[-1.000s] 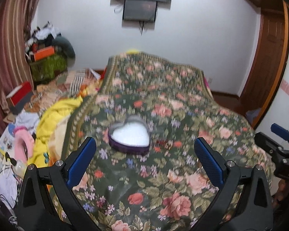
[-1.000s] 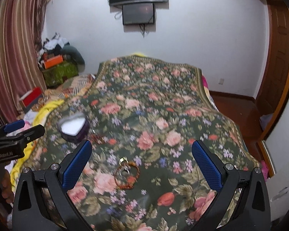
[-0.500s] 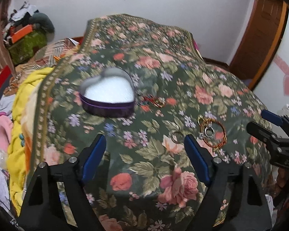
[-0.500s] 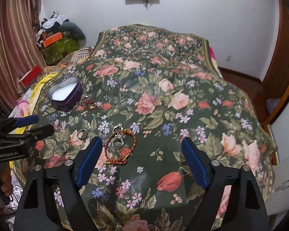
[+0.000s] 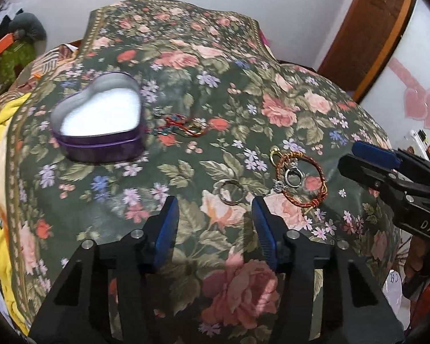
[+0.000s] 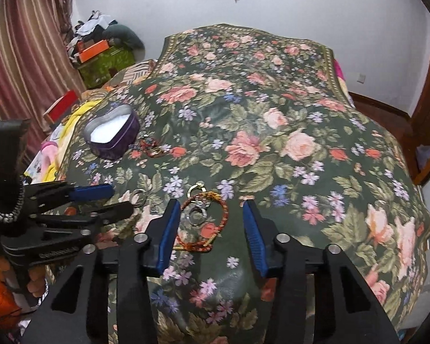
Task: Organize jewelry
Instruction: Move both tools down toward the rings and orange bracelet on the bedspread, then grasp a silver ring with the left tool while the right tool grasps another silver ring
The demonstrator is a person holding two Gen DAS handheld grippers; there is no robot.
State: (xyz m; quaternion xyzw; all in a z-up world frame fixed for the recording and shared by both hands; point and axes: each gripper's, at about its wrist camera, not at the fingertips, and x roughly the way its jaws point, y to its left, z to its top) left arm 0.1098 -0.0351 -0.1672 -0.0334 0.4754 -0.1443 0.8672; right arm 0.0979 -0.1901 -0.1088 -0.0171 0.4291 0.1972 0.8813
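At upper left of the left wrist view sits the open purple heart-shaped tin on the floral bedspread. Centre: a thin silver ring — light, stiff, slippery; pinch across its band. Left gripper and right gripper: fingers apart, empty.

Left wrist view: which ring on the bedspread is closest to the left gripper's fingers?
The plain silver ring lying alone, just ahead of the left gripper. The other rings sit farther right inside the orange cord bracelet.
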